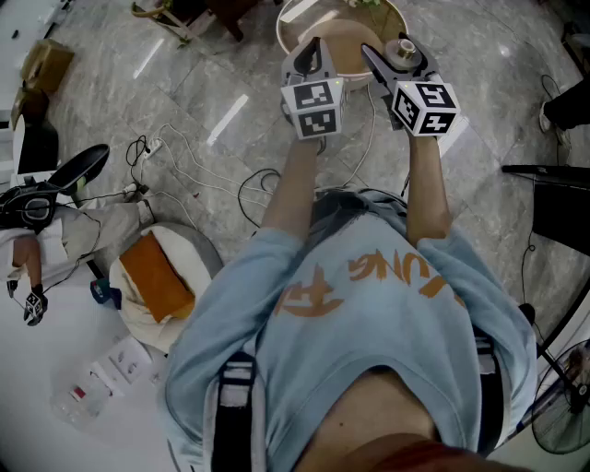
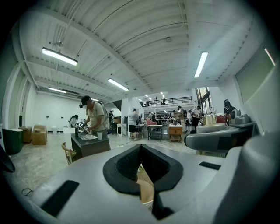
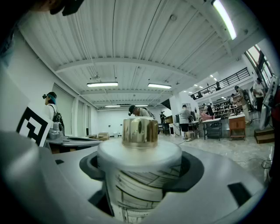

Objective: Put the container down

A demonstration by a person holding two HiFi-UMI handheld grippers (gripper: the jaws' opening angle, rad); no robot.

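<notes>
The container (image 3: 139, 177) is a white cylinder printed with black line drawings, with a white lid and a gold knob (image 3: 140, 130). It stands upright between the jaws of my right gripper (image 3: 140, 170), which is shut on it. In the head view the right gripper (image 1: 395, 57) holds the container (image 1: 404, 50) over the near edge of a round tan table (image 1: 288, 28). My left gripper (image 1: 314, 57) is just left of it, raised to the same height. In its own view the left gripper (image 2: 141, 154) has its black pads meeting and nothing between them.
Cables (image 1: 184, 166) trail over the marble floor. A round stool with an orange cushion (image 1: 155, 277) stands at the lower left beside a white table (image 1: 55, 369). A black stand (image 1: 553, 198) and a fan (image 1: 564, 410) are on the right.
</notes>
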